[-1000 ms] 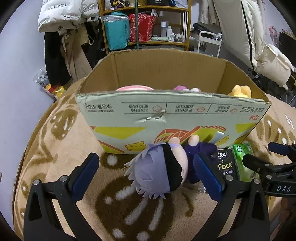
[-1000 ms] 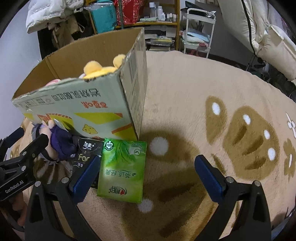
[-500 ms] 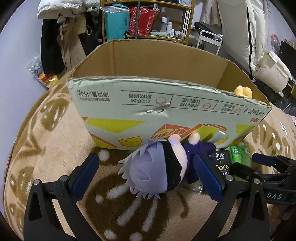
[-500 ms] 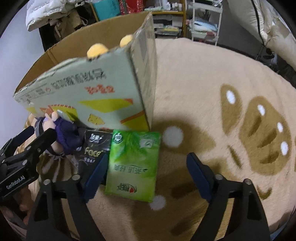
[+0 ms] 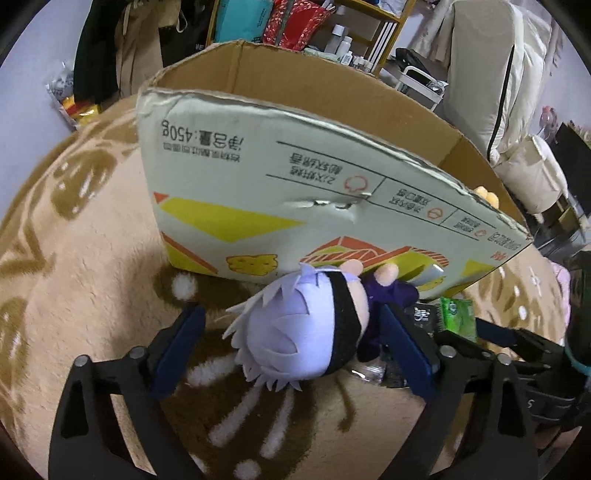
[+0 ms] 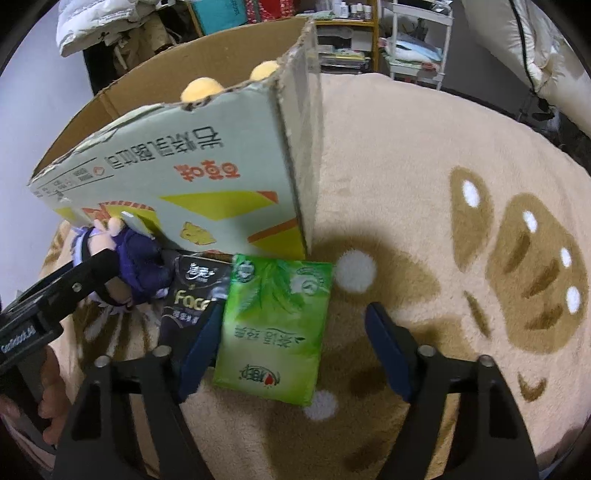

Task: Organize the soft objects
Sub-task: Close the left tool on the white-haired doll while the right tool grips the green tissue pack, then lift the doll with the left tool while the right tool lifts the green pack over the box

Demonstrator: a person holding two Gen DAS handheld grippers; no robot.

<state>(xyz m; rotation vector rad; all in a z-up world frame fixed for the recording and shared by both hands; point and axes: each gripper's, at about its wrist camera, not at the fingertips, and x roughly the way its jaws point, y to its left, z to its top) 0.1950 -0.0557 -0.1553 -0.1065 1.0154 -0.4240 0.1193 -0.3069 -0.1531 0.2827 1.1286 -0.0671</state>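
Observation:
A plush doll [image 5: 306,332] with pale lilac hair, a black blindfold and a purple body lies on the rug against the cardboard box [image 5: 295,192]. My left gripper [image 5: 291,347] is open with its jaws on either side of the doll's head. A green tissue pack [image 6: 277,325] lies flat on the rug by the box corner, beside a black tissue pack [image 6: 188,295]. My right gripper [image 6: 295,347] is open around the green pack, its left finger between the two packs. A yellow plush [image 6: 201,88] shows over the box rim.
The box stands open on a beige rug [image 6: 443,184] with brown paw prints. Shelves [image 5: 295,22], hanging clothes and a white trolley [image 6: 413,33] stand behind. The left gripper's arm [image 6: 55,295] shows at the left of the right wrist view.
Both grippers have moved down and forward, closer to the rug. The left now straddles the doll's head and the right straddles the green pack. Both stayed open.

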